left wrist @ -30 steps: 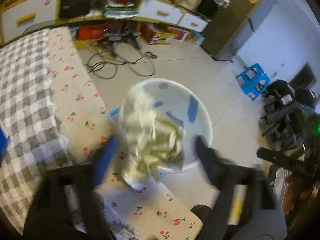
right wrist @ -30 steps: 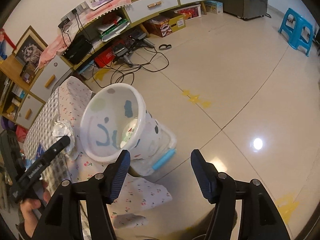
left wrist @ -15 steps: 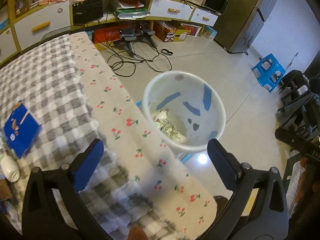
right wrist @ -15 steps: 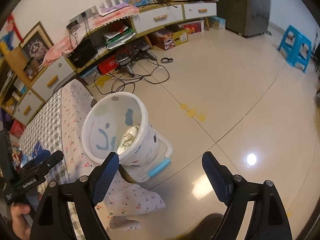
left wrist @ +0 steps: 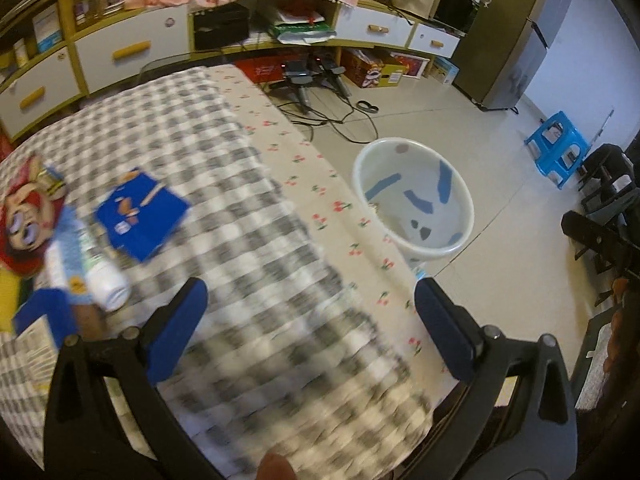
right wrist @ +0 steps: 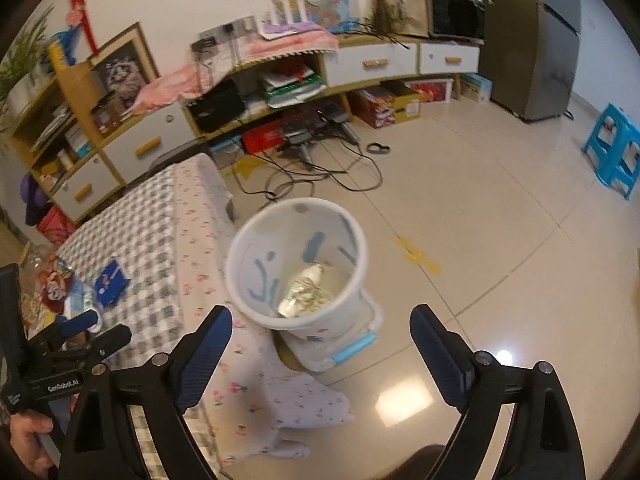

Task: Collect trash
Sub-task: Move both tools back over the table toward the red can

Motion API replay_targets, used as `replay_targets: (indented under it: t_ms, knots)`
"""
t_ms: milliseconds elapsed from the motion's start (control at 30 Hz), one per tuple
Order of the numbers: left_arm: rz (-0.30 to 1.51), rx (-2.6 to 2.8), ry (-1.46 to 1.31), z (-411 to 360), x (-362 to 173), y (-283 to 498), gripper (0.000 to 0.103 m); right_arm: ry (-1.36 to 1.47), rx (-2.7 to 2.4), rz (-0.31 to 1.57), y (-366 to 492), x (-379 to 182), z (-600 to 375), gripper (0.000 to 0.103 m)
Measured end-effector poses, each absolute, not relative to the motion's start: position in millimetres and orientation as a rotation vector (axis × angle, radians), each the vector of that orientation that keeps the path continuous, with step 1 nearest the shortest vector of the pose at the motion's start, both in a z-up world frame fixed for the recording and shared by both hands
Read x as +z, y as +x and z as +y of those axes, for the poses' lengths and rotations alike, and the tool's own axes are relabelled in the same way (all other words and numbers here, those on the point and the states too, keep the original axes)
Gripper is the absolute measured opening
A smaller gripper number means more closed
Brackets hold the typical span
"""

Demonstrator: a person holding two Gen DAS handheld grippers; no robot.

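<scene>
A white bin (left wrist: 416,204) with blue marks stands on the floor beside the table; in the right wrist view the bin (right wrist: 298,264) holds a crumpled clear plastic bottle (right wrist: 304,290). My left gripper (left wrist: 308,316) is open and empty over the checked tablecloth (left wrist: 224,184). On the table's left lie a blue packet (left wrist: 142,212), a white bottle (left wrist: 106,280) and a cartoon-printed wrapper (left wrist: 32,220). My right gripper (right wrist: 320,336) is open and empty above the floor, just in front of the bin. The left gripper also shows in the right wrist view (right wrist: 80,324).
A cabinet with drawers (right wrist: 360,68) lines the far wall, with boxes and tangled cables (right wrist: 320,160) on the floor before it. A blue stool (right wrist: 616,148) stands at the right. Dark chairs (left wrist: 600,216) stand right of the bin.
The left gripper dropped the crumpled trash into the bin, then swung left over the table, bringing the blue packet and bottle into view. The right gripper opened wider and rose slightly.
</scene>
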State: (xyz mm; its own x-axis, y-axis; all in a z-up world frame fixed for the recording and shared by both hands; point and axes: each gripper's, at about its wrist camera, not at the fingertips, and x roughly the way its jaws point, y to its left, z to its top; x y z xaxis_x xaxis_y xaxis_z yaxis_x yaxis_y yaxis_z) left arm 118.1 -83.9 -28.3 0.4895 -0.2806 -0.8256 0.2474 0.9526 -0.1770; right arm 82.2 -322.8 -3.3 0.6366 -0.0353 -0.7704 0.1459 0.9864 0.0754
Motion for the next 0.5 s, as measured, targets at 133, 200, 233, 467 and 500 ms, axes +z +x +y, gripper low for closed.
replay_targets:
  t_ms: [133, 200, 233, 467, 500]
  knots:
    - [1.008, -0.287, -0.046, -60, -21, 107, 0.103, 0.131, -0.058, 0.876, 83, 0, -299, 0.093]
    - [1.007, -0.277, -0.059, -46, -18, 102, 0.103, 0.125, -0.042, 0.878, 84, 0, -289, 0.093]
    - [1.005, -0.271, -0.063, -40, -16, 100, 0.103, 0.120, -0.035, 0.878, 85, 0, -284, 0.093]
    - [0.975, -0.210, -0.088, 1, -3, 86, 0.103, 0.088, 0.012, 0.882, 91, -2, -246, 0.093]
    - [0.972, -0.198, -0.091, 6, -3, 85, 0.103, 0.087, 0.018, 0.883, 92, -2, -242, 0.093]
